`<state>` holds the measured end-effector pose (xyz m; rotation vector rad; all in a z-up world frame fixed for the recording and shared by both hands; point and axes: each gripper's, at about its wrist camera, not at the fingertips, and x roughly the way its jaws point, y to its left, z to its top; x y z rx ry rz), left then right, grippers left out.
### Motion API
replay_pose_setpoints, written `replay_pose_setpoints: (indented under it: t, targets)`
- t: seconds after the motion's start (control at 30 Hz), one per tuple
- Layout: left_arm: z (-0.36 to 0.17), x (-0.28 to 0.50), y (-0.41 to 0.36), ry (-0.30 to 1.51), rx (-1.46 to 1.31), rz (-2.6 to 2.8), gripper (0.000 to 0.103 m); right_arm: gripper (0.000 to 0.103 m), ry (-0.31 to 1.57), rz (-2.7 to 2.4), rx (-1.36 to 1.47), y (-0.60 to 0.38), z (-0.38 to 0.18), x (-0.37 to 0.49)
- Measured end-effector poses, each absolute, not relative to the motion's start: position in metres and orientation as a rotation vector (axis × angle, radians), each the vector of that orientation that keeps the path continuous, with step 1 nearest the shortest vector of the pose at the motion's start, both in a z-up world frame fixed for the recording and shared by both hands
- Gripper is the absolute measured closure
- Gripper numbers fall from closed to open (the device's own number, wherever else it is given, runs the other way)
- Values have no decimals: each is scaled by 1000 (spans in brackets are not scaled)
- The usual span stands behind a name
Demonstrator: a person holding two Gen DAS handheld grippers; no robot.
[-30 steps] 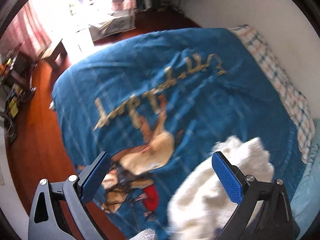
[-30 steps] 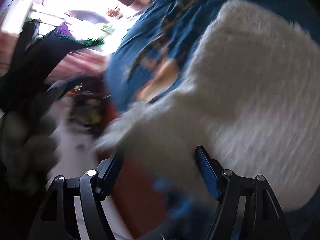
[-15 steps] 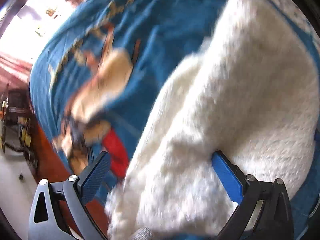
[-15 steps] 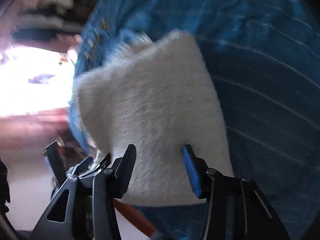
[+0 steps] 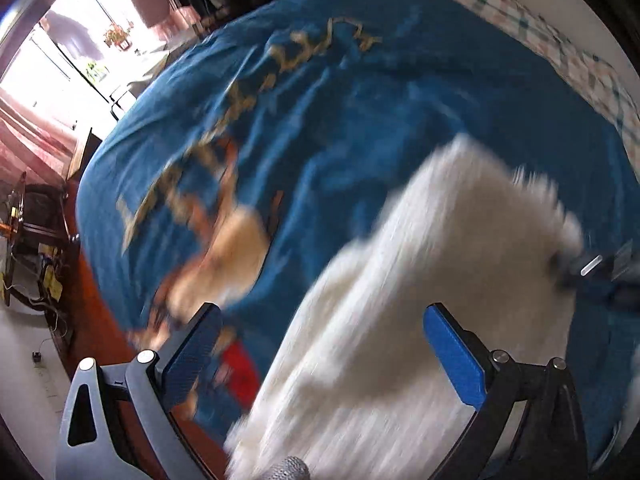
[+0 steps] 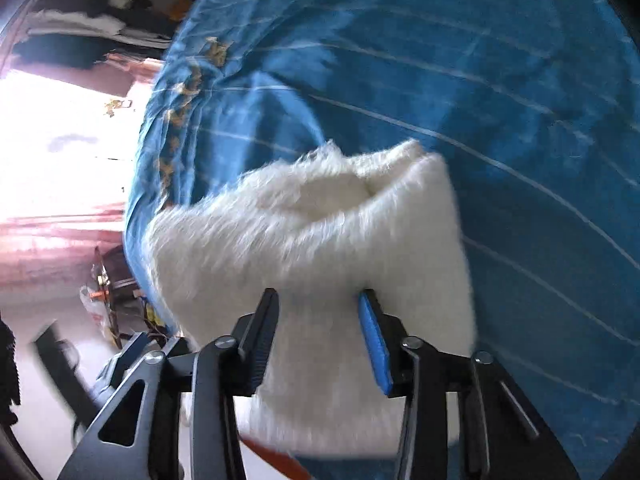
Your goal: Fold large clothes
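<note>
Your right hand-held gripper [image 6: 318, 340] is closing on the white fluffy garment [image 6: 320, 232]: a thick bunch of pile sits between its fingers, which already pinch it. Your left hand-held gripper [image 5: 324, 356] stands wide and released above the same garment [image 5: 400, 340], holding nothing.

The garment lies near the bed's [image 5: 400, 100] front edge, on the blue bedspread [image 6: 480, 80], and part of it seems to reach past that edge, over the floor [image 5: 120, 340].

What could go wrong:
- The pile is deep and slippery. If your right fingers catch only fur and not the fabric beneath, the garment will likely slide out when you lift.
- The bunched fold by your right fingers is doubled over; pulling from it may drag the layers askew and spoil the fold.
- With the left side unheld, a one-sided pull could tip the garment off the bed.
- The picture is blurred; slow down before you place the left fingers.

No containers show in either view.
</note>
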<state>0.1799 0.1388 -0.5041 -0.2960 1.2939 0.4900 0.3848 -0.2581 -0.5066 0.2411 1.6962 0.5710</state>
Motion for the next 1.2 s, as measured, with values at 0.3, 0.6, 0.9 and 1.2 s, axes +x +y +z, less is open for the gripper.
replay_pose_setpoints:
  t: [0.3,0.6,0.9,1.2]
  targets:
    - [-559,208,157,1330,-355,453,0,60,1795,649,309,-248,-519,427]
    - [-498,82,138,1275,-595,584,0,37,1770,768,450,-365,-539,406]
    - [-567,38,142,1084,-1150,601,0,18,1815,1058,843,-366,-626,380]
    - [-558,43,161,979,-1099,674,70,29,1752,1235,923,-330,-604,380]
